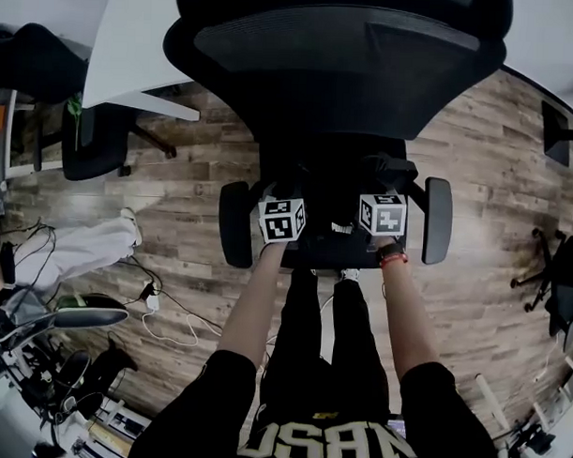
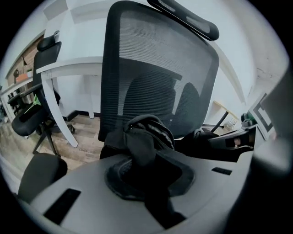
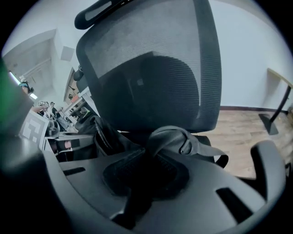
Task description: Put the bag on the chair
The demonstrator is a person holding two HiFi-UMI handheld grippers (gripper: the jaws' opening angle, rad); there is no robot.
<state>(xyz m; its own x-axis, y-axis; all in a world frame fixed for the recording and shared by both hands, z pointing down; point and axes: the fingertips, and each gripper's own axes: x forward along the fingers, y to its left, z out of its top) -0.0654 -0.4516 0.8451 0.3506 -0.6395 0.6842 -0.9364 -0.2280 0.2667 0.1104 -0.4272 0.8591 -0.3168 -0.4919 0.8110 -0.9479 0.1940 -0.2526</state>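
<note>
A black bag (image 1: 349,179) lies over the seat of the black mesh office chair (image 1: 339,56), between its two armrests. My left gripper (image 1: 282,219) holds the bag's left side. In the left gripper view the left gripper (image 2: 147,176) is shut on a fold of the bag's black fabric (image 2: 143,145), in front of the chair back (image 2: 155,73). My right gripper (image 1: 383,215) is at the bag's right side. The right gripper view shows the right gripper (image 3: 146,176) shut on the bag's dark strap (image 3: 171,137), which has a small buckle. Most of the bag's body is hidden.
The chair's armrests (image 1: 235,223) (image 1: 438,219) flank both grippers. A white desk (image 1: 133,49) and a second black chair (image 1: 93,137) stand at the left. Cables (image 1: 162,313) lie on the wood floor. Another chair base (image 1: 548,270) is at the right.
</note>
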